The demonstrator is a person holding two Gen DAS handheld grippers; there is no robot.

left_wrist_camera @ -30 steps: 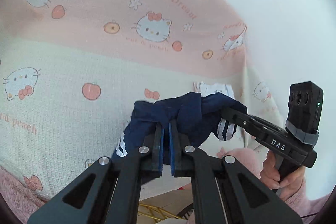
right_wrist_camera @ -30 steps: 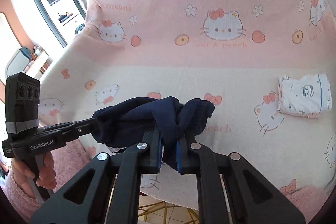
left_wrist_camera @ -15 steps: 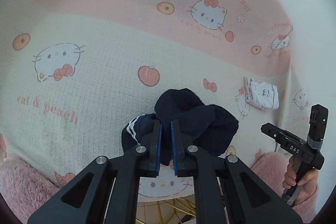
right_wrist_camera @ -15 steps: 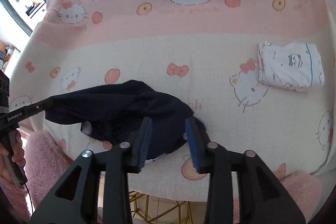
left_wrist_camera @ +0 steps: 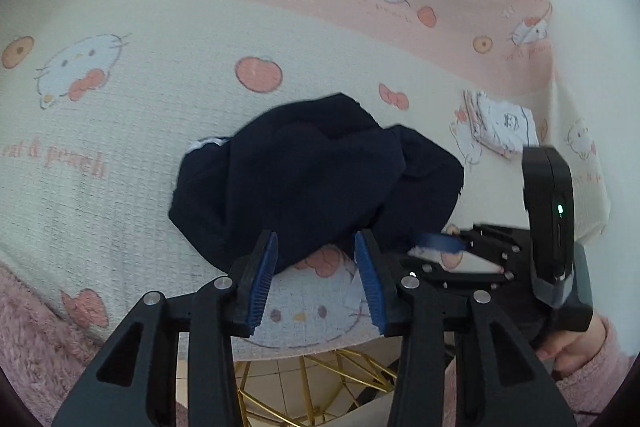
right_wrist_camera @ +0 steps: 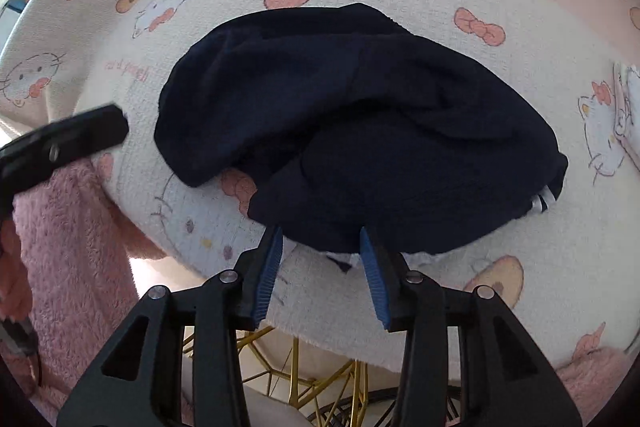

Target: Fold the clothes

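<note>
Navy-blue crumpled cloth garment is lying heaped on the pink-and-cream cartoon-cat blanket — left gripper and right gripper are both hovering at its near edge, jaws just opened, gripping nothing.

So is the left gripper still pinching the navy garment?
Apart. Left wrist view: the left gripper has just opened, pads clear of the navy garment on the blanket.

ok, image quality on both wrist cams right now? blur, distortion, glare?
Left wrist view: heavy fisheye bending with dark corners; the other gripper at the right edge is smeared by motion, while the navy garment and cartoon-print blanket stay fairly sharp. Right wrist view: same barrel distortion; bright window light washes out the upper left corner, and the left gripper's finger is slightly blurred. No hard glare on the fabric.
</note>
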